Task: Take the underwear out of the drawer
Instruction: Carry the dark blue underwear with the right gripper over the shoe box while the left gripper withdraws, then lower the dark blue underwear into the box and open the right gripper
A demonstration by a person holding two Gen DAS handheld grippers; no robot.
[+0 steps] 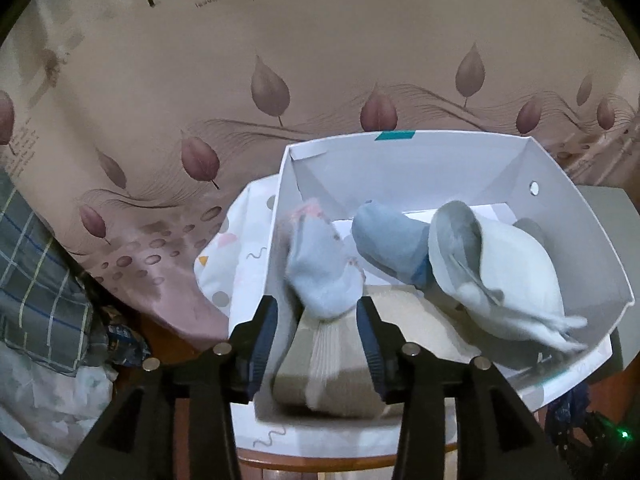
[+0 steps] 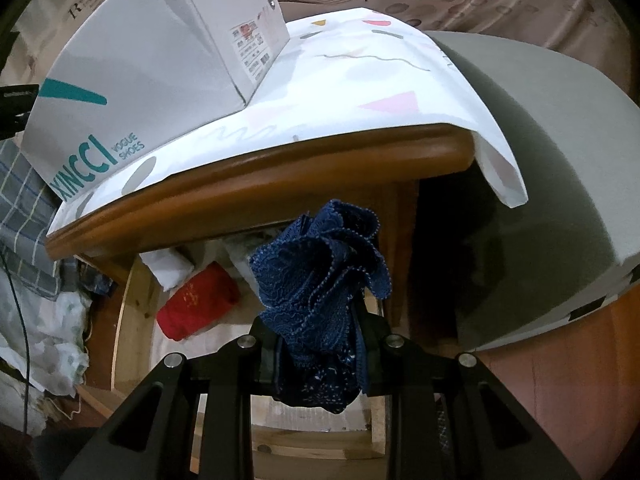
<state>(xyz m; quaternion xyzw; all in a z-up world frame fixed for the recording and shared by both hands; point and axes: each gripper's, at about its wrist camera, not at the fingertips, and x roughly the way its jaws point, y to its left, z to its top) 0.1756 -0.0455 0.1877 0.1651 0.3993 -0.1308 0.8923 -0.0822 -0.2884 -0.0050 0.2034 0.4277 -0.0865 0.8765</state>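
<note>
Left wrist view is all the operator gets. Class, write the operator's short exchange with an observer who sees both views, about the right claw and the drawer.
Operator: I see only a box of socks. What is the right claw doing?
Observer: It is shut on blue lace underwear.
Operator: Is anything left in the drawer?
Observer: Yes, a red packet lies in it, under the tabletop.
</note>
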